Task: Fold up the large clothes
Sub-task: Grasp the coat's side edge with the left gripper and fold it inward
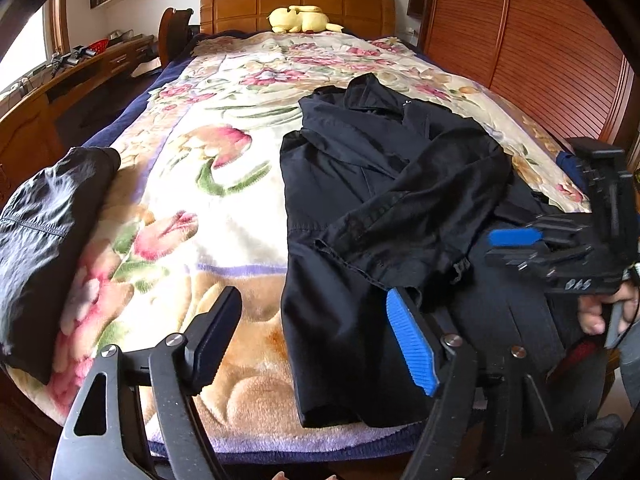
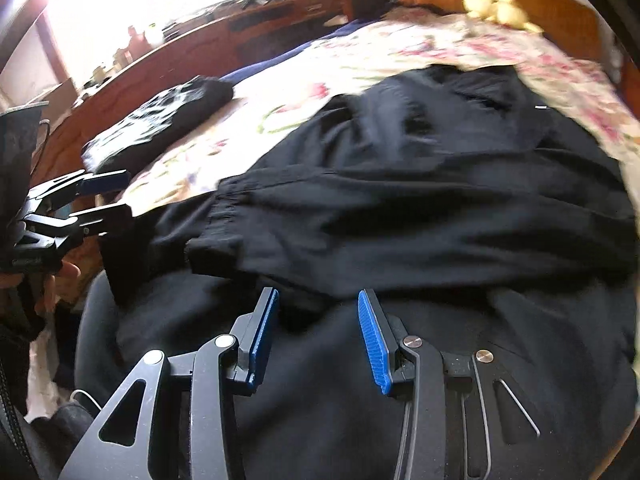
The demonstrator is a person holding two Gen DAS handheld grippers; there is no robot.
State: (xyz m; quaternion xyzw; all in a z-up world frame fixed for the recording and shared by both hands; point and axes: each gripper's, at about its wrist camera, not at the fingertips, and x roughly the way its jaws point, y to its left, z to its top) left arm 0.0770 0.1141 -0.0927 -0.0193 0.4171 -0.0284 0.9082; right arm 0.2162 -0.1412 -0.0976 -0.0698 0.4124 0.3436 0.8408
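Note:
A large black jacket (image 1: 372, 184) lies on the right half of the bed, one sleeve folded across its body; it fills the right wrist view (image 2: 400, 208). My left gripper (image 1: 316, 340) is open and empty above the jacket's lower left hem. My right gripper (image 2: 318, 332) is open and empty, hovering just over the jacket's near part, by the folded sleeve's cuff (image 2: 212, 232). It shows from the side in the left wrist view (image 1: 516, 250), and the left gripper shows at the left of the right wrist view (image 2: 120, 196).
A floral blanket (image 1: 224, 184) covers the bed. A folded dark garment (image 1: 44, 232) lies at its left edge. A yellow plush toy (image 1: 300, 20) sits by the wooden headboard. A wooden wardrobe (image 1: 520, 40) stands right, a desk (image 1: 60, 80) left.

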